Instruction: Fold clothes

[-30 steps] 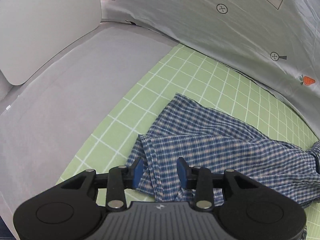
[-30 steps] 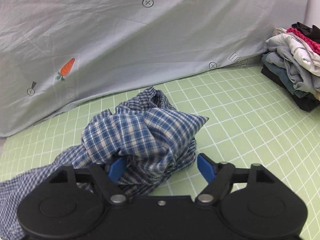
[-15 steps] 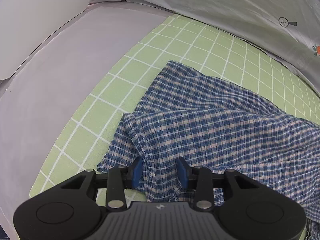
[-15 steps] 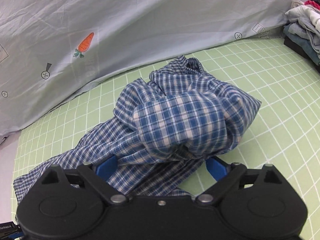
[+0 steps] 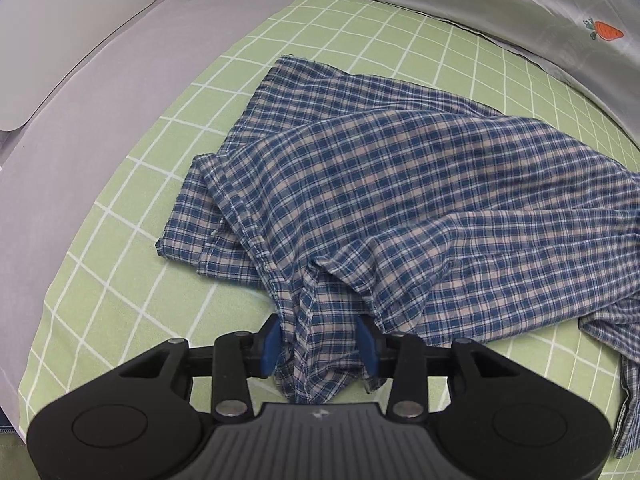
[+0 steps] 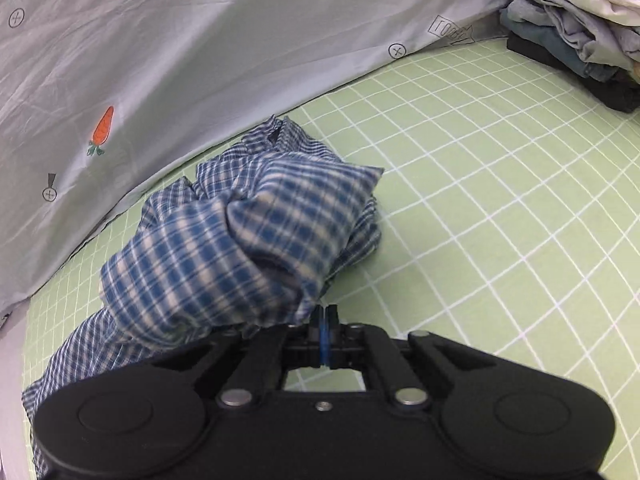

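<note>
On the green grid sheet (image 5: 132,208) your plaid shirt (image 5: 400,184) lies spread, rumpled, one end near the grey mattress (image 5: 100,92), the other bunched toward the grey carrot-print cloth (image 6: 200,60).

Your left gripper (image 5: 318,344) sits at the shirt's near edge. Its blue pads (image 5: 270,340) stand partly apart, with a gathered fold of plaid running between them and over the gripper body. Fabric touches both pads; you can't tell from this view whether it's pinched tight or just resting in the gap.

Your right gripper (image 6: 325,334) is closed all the way, blue pads (image 6: 323,340) pressed together, no gap showing. Its tip sits at the lower edge of the shirt's bunched end (image 6: 256,240), which is puffed up just ahead and to the left. A sliver of cloth seems to meet the tips, but you can't confirm it's caught between them.

Stack of clothes (image 6: 580,28) sits well apart at the far right corner of the sheet, beside the carrot-print cloth.
</note>
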